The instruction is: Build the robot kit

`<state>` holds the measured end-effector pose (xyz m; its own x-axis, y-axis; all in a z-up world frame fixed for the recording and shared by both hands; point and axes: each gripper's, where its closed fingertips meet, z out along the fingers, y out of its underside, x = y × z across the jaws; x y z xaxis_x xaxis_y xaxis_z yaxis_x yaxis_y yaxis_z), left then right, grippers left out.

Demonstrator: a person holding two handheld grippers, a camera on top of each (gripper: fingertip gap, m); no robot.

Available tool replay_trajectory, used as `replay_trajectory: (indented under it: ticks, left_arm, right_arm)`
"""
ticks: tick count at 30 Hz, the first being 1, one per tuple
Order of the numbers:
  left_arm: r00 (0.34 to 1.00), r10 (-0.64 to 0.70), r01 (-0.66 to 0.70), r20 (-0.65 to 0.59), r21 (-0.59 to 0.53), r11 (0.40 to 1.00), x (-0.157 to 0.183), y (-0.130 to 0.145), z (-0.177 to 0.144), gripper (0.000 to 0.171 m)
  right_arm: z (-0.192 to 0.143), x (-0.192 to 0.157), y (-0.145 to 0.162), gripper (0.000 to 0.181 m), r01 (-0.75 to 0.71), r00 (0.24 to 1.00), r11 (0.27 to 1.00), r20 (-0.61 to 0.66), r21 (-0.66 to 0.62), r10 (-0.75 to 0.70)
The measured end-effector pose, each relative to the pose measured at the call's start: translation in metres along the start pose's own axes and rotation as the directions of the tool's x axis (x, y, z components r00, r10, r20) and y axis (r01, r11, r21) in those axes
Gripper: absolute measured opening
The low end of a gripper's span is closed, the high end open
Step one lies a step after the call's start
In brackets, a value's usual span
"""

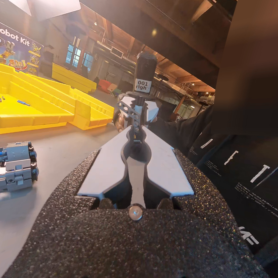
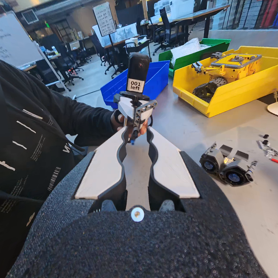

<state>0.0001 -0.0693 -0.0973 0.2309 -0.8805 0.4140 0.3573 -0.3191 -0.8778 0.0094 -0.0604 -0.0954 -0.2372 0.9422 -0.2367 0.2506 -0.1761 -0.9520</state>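
My left gripper (image 1: 136, 129) is shut on a grey bent beam with holes (image 1: 127, 108), pinched near its lower end and held in the air above the grey table (image 1: 63, 150). In the right wrist view the left gripper (image 2: 134, 109) faces me, and the same beam (image 2: 138, 116) carries a black pin and a blue pin tip (image 2: 132, 142) at its bottom. My right gripper (image 2: 136, 129) is open. Its fingertips stand either side of the beam's lower end without touching it. The right gripper also shows in the left wrist view (image 1: 139, 109).
Yellow sorting trays (image 1: 45, 108) and a kit box (image 1: 19, 51) stand far left, and a grey brick-built block (image 1: 16, 165) lies near left. A yellow bin (image 2: 195, 99) holds a tracked model. There are blue (image 2: 158, 79) and green (image 2: 218, 43) bins, a two-lens assembly (image 2: 225, 168), loose parts (image 2: 267, 147) and a person's dark sleeve (image 2: 67, 111). My left and right fingertips are right by each other. Both grippers' tips are roughly 15 cm from the grey brick-built block (image 1: 16, 165). My right wrist view (image 2: 211, 150) looks at it from another angle.
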Motion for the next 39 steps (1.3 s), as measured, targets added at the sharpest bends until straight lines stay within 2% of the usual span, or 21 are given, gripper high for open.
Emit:
replay_trajectory:
  ticks: [6, 10, 13, 19, 26, 39]
  left_arm:
    - [0.999, 0.014, -0.014, 0.034, 0.003, 1.0, -0.008, 0.001, -0.003, 0.006]
    - [0.999, 0.015, -0.014, 0.038, -0.005, 1.0, -0.009, 0.004, -0.001, 0.006]
    - [0.999, 0.014, -0.014, 0.035, -0.01, 1.0, -0.009, 0.007, 0.001, 0.007]
    - [1.0, 0.01, -0.01, 0.02, -0.025, 1.0, -0.006, 0.011, 0.003, 0.006]
    - [1.0, 0.011, -0.011, 0.01, -0.029, 1.0, -0.005, 0.011, 0.004, 0.006]
    - [0.998, 0.051, -0.049, 0.021, -0.064, 0.997, -0.003, 0.016, 0.006, 0.007]
  right_arm:
    - [-0.01, 0.002, 0.03, 0.022, -0.209, 0.978, 0.978, 0.022, -0.004, 0.209]
    - [0.006, -0.027, 0.035, 0.022, -0.48, 0.86, 0.874, 0.235, 0.073, 0.453]
    - [0.017, -0.03, 0.034, 0.026, -0.59, 0.787, 0.797, 0.311, 0.13, 0.532]
    - [0.017, -0.013, 0.02, 0.031, -0.615, 0.781, 0.75, 0.322, 0.243, 0.536]
    - [0.011, -0.006, 0.014, 0.03, -0.614, 0.784, 0.733, 0.341, 0.294, 0.519]
    - [0.01, 0.011, 0.014, 0.008, -0.61, 0.792, 0.71, 0.29, 0.351, 0.537]
